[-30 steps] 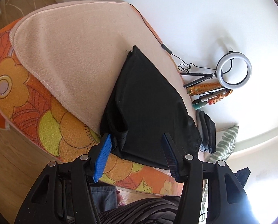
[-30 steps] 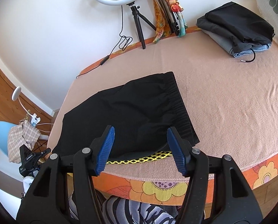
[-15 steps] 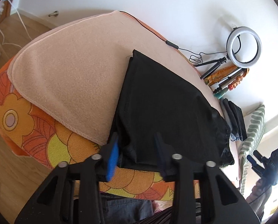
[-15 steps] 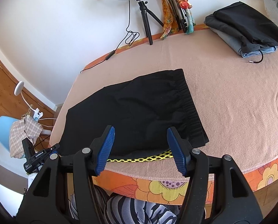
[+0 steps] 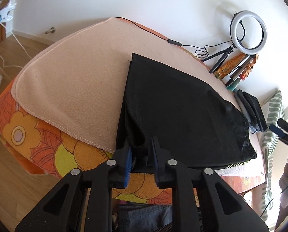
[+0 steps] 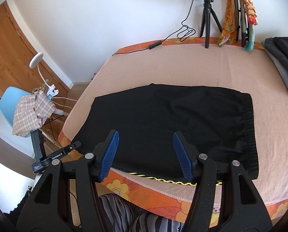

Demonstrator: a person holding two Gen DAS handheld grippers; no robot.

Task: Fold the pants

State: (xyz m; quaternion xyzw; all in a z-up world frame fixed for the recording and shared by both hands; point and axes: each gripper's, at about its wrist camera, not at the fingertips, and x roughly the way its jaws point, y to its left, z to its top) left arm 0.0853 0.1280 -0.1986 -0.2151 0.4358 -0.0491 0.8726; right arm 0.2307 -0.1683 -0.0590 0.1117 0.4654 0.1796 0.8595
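Black pants [image 5: 178, 104] lie folded on the peach blanket [image 5: 72, 77] that covers the bed. My left gripper [image 5: 141, 150] is shut on the near corner of the pants at their leg end, by the bed's front edge. In the right wrist view the pants [image 6: 163, 119] spread flat, with the elastic waistband [image 6: 249, 133] at the right. My right gripper [image 6: 146, 150] is open and empty, its blue pads just above the pants' near edge.
A stack of folded dark clothes [image 6: 281, 60] lies at the far right of the bed. A ring light on a tripod [image 5: 247, 32] and a cable [image 6: 184, 32] stand by the wall. A blue chair with a checked cloth [image 6: 27, 112] is left of the bed.
My left gripper closed on the corner of the pants, from wide open a second ago. My right gripper moved left and a little nearer along the pants' front edge and stayed open.
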